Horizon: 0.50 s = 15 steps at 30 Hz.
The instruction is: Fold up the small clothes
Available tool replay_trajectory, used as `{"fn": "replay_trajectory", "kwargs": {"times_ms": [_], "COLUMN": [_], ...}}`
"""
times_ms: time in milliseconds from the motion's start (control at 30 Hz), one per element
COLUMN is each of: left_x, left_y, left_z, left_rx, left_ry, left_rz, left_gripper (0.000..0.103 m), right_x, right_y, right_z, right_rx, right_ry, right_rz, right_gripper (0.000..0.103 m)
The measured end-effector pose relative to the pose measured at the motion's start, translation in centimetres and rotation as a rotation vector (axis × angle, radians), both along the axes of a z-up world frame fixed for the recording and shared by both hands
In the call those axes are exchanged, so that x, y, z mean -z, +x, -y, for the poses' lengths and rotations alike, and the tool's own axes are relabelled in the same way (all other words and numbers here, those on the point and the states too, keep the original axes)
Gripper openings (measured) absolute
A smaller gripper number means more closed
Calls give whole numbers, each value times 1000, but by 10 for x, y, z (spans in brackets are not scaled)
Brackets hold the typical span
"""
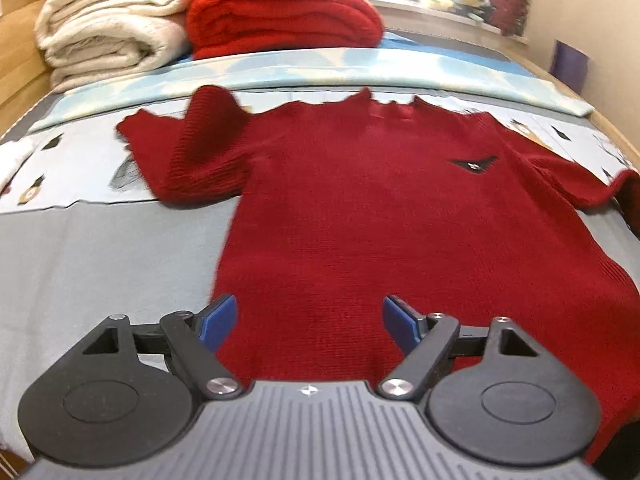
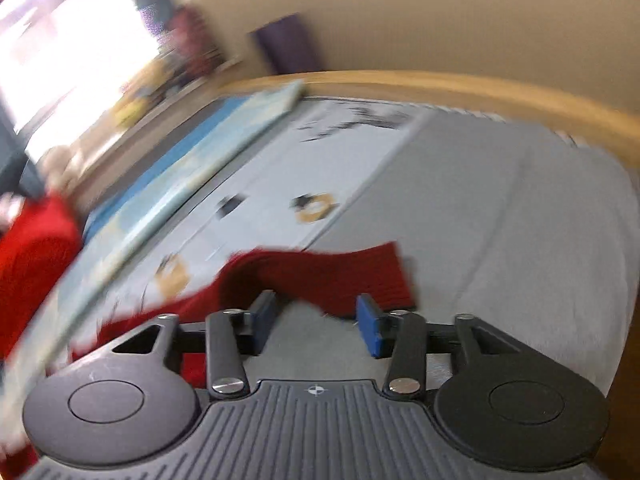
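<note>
A small dark red knit sweater (image 1: pixel 360 200) lies flat on the bed, collar away from me, with a black emblem on its chest. Its left sleeve (image 1: pixel 192 152) is folded back on itself. My left gripper (image 1: pixel 310 320) is open and empty, its blue pads just above the sweater's lower hem. In the blurred right wrist view, my right gripper (image 2: pixel 316 320) is open and empty, right in front of the sweater's right sleeve (image 2: pixel 320 276), which lies on the grey sheet with its cuff to the right.
A folded bright red blanket (image 1: pixel 280 12) and cream blankets (image 1: pixel 112 28) are stacked at the bed's far end. A light blue patterned cover (image 1: pixel 320 68) lies across behind the sweater. The wooden bed frame (image 2: pixel 480 88) runs along the right. Grey sheet (image 1: pixel 100 260) lies left of the sweater.
</note>
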<state>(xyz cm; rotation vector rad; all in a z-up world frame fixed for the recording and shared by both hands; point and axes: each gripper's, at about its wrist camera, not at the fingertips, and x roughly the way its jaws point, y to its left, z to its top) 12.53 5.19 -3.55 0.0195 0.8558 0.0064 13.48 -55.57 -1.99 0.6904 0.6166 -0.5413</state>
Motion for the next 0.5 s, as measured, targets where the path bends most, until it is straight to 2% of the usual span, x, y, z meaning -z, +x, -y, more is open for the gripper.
{"fn": "replay_trajectory", "kwargs": {"times_ms": [100,167,233,300,333,367,500], "left_x": [3,3,3,4,4,4,4], "left_y": [3,5,8,9,10,11,15], "left_z": [10,15,19,21,22,23,23], "left_rx": [48,67,89,96,98,101,114], "left_ry": [-23,-31,-31,-15,-7,-1,3], "left_rz": [-9,-11,-11,-1,4,7,4], "left_gripper": [84,84,84,83,83,82,78], "right_x": [17,32,43,51,54,58,72], "right_y": [1,5,13,24,30,35,55], "right_z": [26,38,43,46,47,48,53], "right_rx": [96,117,118,113,111,115,165], "right_ry": [124,230,308,366,391,417,491], "right_rz": [48,90,115,122,121,125,128], "right_gripper": [38,39,46,66,70,74,73]}}
